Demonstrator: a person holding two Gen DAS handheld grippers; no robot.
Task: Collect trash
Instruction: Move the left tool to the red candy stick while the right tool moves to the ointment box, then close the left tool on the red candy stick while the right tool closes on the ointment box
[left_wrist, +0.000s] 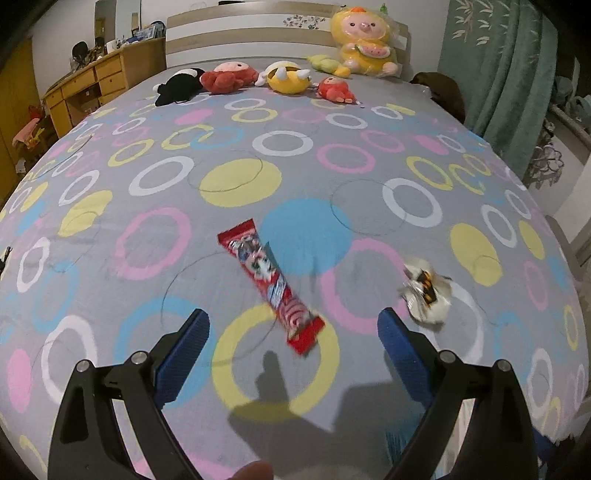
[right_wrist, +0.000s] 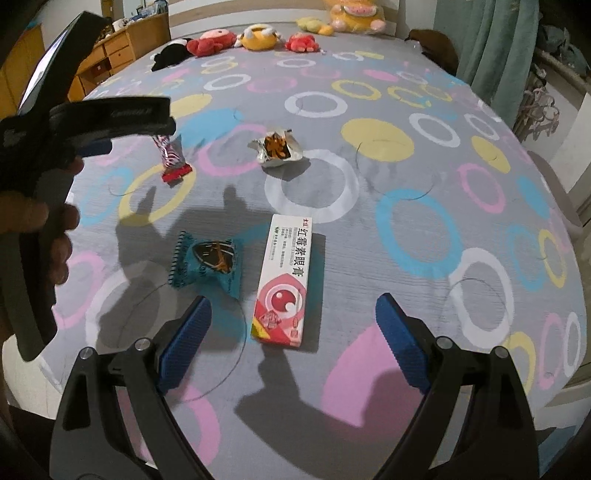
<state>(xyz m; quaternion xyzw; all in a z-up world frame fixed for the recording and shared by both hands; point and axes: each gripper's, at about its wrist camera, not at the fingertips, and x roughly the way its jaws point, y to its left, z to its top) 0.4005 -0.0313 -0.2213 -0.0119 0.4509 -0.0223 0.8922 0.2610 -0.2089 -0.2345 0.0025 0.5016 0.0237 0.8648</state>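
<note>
A long red snack wrapper (left_wrist: 269, 287) lies on the bed, its near end between the blue pads of my open left gripper (left_wrist: 293, 328), which hovers above it. To its right sits a crumpled silver wrapper (left_wrist: 426, 291). In the right wrist view my right gripper (right_wrist: 293, 319) stands open over a white and pink ointment box (right_wrist: 286, 280). A teal wrapper (right_wrist: 205, 264) lies just left of the box. Farther off are the crumpled silver wrapper (right_wrist: 277, 149) and the red wrapper (right_wrist: 171, 158), partly hidden by the left gripper's body (right_wrist: 110, 114).
The bed (left_wrist: 110, 184) has a grey cover with coloured rings. Several plush toys (left_wrist: 284, 75) line the headboard end. A wooden desk (left_wrist: 92, 85) stands at the left, green curtains (left_wrist: 498, 74) at the right. A person's hand (right_wrist: 33, 229) holds the left gripper.
</note>
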